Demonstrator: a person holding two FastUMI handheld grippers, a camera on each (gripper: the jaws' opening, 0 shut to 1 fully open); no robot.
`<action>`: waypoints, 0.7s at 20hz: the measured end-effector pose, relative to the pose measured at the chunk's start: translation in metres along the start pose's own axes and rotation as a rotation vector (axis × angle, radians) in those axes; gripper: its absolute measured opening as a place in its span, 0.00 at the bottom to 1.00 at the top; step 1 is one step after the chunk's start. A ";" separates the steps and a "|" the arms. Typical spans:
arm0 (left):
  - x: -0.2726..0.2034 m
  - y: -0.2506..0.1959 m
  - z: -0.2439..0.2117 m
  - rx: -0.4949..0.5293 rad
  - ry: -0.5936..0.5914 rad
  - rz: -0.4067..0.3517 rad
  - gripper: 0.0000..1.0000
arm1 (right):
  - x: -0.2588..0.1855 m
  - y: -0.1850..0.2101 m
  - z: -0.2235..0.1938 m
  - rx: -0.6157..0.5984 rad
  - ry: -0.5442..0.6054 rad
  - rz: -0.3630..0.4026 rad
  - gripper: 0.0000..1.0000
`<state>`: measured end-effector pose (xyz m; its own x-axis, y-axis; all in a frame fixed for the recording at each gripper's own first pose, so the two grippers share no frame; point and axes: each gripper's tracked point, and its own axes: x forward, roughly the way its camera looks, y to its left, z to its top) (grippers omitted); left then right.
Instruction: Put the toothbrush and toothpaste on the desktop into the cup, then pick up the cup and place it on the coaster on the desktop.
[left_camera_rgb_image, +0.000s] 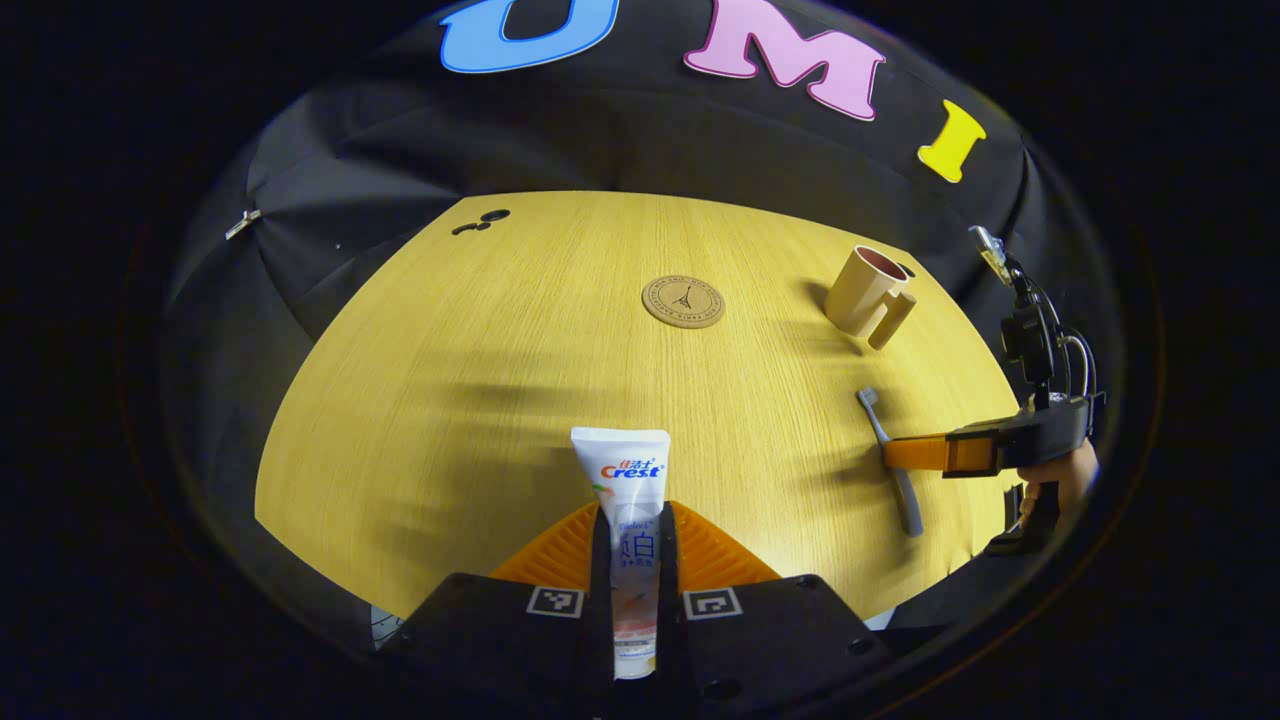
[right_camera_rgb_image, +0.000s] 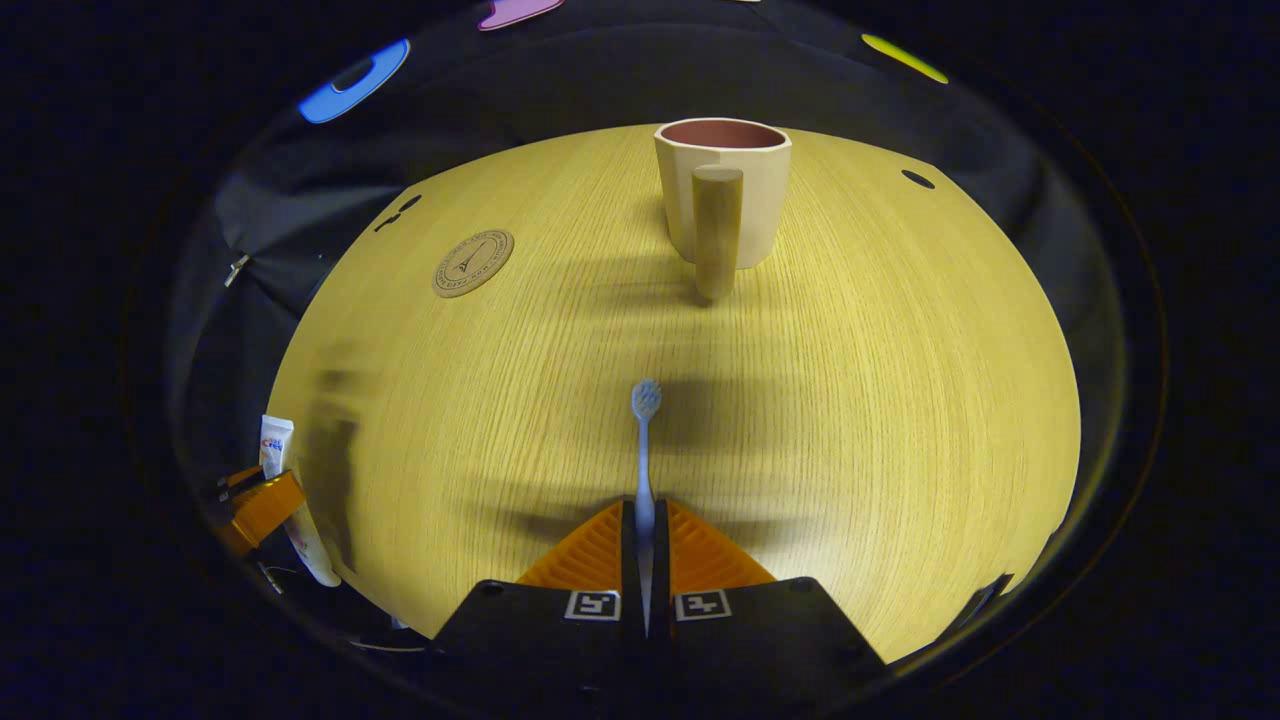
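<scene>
Right gripper view: the right gripper (right_camera_rgb_image: 645, 545) is pinching the toothbrush (right_camera_rgb_image: 644, 450) short of the cup (right_camera_rgb_image: 722, 195), which is sitting upright on the worktop (right_camera_rgb_image: 900, 400) with nothing showing inside it; the coaster (right_camera_rgb_image: 473, 262) is lying left of the cup. The left gripper (left_camera_rgb_image: 634, 545) is pinching the toothpaste tube (left_camera_rgb_image: 628, 500).

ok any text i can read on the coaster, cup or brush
coaster: lettering rings a tower drawing, too small to read
cup: none seen
brush: none seen
</scene>
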<state>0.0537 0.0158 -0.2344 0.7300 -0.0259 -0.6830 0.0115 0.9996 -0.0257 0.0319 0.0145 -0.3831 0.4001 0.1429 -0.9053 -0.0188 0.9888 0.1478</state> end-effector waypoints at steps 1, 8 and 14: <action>-0.001 -0.002 0.004 0.005 -0.007 0.001 0.17 | -0.001 0.000 0.000 0.013 -0.007 0.010 0.05; -0.008 -0.035 0.049 0.019 -0.099 -0.052 0.22 | -0.041 -0.013 0.017 0.077 -0.091 0.097 0.05; -0.012 -0.079 0.116 0.005 -0.203 -0.122 0.22 | -0.072 -0.048 0.038 0.132 -0.146 0.127 0.05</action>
<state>0.1230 -0.0618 -0.1395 0.8454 -0.1448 -0.5141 0.1116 0.9892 -0.0951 0.0385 -0.0453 -0.3100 0.5304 0.2488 -0.8104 0.0389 0.9478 0.3164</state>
